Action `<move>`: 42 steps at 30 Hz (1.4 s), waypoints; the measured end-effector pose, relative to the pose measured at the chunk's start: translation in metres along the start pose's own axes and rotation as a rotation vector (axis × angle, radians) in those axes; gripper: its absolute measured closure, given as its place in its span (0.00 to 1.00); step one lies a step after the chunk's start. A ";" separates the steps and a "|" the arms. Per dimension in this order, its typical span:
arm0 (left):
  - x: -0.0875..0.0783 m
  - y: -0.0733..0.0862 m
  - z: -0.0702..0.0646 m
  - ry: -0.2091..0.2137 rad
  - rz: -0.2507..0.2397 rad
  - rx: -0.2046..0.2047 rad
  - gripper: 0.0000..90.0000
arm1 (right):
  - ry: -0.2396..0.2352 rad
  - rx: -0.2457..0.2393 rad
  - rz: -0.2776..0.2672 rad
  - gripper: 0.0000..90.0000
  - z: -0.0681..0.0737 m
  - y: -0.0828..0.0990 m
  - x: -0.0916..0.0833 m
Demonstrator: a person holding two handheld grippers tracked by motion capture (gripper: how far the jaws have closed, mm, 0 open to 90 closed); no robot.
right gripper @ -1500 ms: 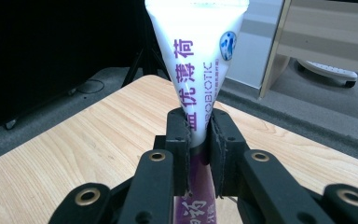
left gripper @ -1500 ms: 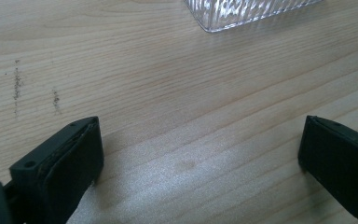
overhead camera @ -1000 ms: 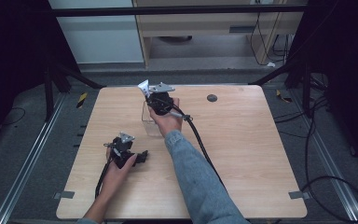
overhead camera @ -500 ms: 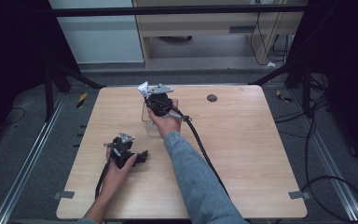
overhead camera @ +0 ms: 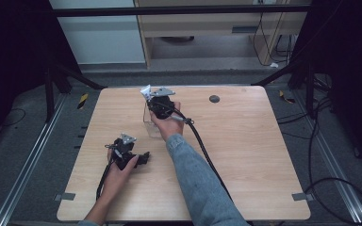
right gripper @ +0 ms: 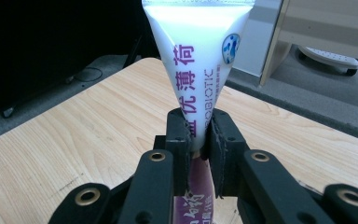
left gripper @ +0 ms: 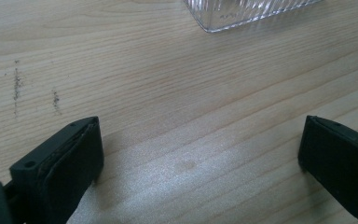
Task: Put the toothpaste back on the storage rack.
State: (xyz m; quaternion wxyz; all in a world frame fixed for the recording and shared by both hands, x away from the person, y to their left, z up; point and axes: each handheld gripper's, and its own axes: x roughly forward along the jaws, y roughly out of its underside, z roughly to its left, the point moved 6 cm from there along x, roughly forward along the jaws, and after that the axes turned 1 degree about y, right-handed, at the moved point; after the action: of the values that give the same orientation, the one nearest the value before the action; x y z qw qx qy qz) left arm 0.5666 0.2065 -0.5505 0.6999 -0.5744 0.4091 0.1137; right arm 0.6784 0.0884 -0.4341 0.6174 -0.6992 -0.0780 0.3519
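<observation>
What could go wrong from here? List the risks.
1. The right gripper pinches the white tube on a thin part of its body; it could slip or twist in the jaws.
2. The clear ribbed container sits just under that hand; a careless lowering might knock it over.
3. The left gripper rests open on the table, so nothing steadies the container.

So the right gripper point(right gripper: 196, 133) has its two black jaws pinched tight on a white tube point(right gripper: 196, 56), pretty much squashing it flat where the pads point(right gripper: 179, 135) bite. The tube widens upward from the grip to the top of the frame, with purple Chinese characters, part of the word "PROBIOTIC" and a small blue logo on it. Below the jaws the tube turns dark purple. Behind it the wooden table point(right gripper: 74, 135) runs out to its far edge, with grey floor point(right gripper: 307, 79) past that.
</observation>
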 end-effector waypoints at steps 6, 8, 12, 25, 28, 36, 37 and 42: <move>0.000 0.000 0.000 0.001 0.000 0.000 0.00 | 0.003 -0.002 0.004 0.88 0.000 0.001 0.001; 0.000 0.000 0.000 0.001 0.000 0.000 0.00 | 0.003 -0.006 0.008 0.88 0.000 0.002 0.001; 0.000 0.000 0.000 0.001 0.000 0.000 0.00 | 0.003 -0.004 0.008 0.88 0.001 0.002 0.001; 0.000 0.000 0.000 0.001 0.000 0.001 0.00 | 0.005 -0.004 0.016 0.87 0.000 0.000 0.004; 0.000 0.000 0.000 0.001 0.000 0.001 0.00 | 0.004 -0.001 0.022 0.87 -0.001 0.000 0.005; 0.000 0.000 0.000 0.001 0.000 0.001 0.00 | -0.002 -0.003 0.023 0.87 0.001 -0.001 0.006; 0.000 0.000 0.000 0.001 0.000 0.001 0.00 | -0.002 -0.003 0.023 0.87 0.001 -0.001 0.006; 0.000 0.000 0.000 0.001 -0.001 0.001 0.00 | -0.006 -0.007 0.024 0.87 0.002 -0.001 0.007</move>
State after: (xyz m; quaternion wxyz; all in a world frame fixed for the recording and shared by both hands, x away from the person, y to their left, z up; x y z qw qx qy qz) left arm 0.5667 0.2065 -0.5505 0.6998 -0.5744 0.4094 0.1131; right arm 0.6832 0.0939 -0.4361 0.6107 -0.7011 -0.0728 0.3610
